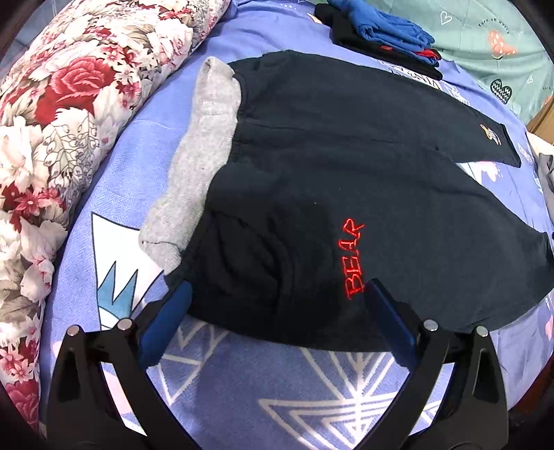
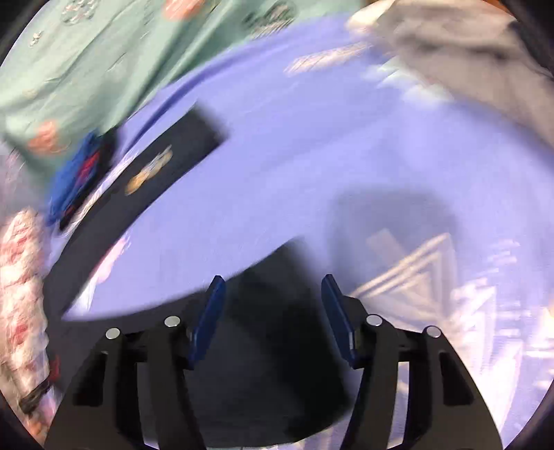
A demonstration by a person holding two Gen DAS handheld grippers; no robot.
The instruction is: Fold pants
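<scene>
The dark pants (image 1: 346,180) lie spread flat on the bed (image 1: 277,387), grey waistband (image 1: 204,145) at ten o'clock. Both claws stand apart, empty: left claw (image 1: 277,301) over the near hem, right claw (image 2: 273,294) over a leg end. Likely still unfolded; next, pinch an edge.

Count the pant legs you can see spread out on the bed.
2: one leg stretches toward the far side of the bed, the other leg lies nearer the camera, both pointing right.

Both wrist cameras look steeply down, close over the bedsheet (image 1: 242,380); they share the dark pants (image 1: 346,173) (right view blurred) and the blue clothes pile (image 1: 387,27).
</scene>
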